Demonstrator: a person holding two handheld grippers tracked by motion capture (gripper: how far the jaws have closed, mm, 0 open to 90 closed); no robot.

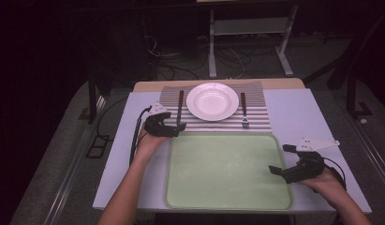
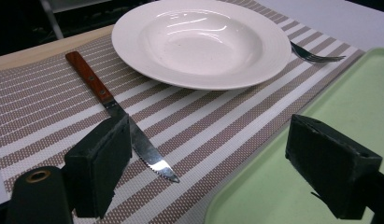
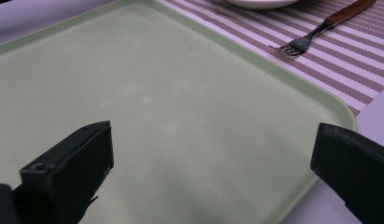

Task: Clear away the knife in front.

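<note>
A white deep plate sits at the middle of a striped placemat. A knife with a red-brown handle lies left of the plate, its serrated blade pointing toward me. A fork lies to the plate's right. My left gripper is open, low over the placemat's near left corner, with the knife blade just beside its left jaw. My right gripper is open over the right edge of the pale green tray, holding nothing.
The green tray lies bare in front of the placemat on a white table. The table's edges are close on both sides. Beyond it stand dark floor, cables and a metal stand.
</note>
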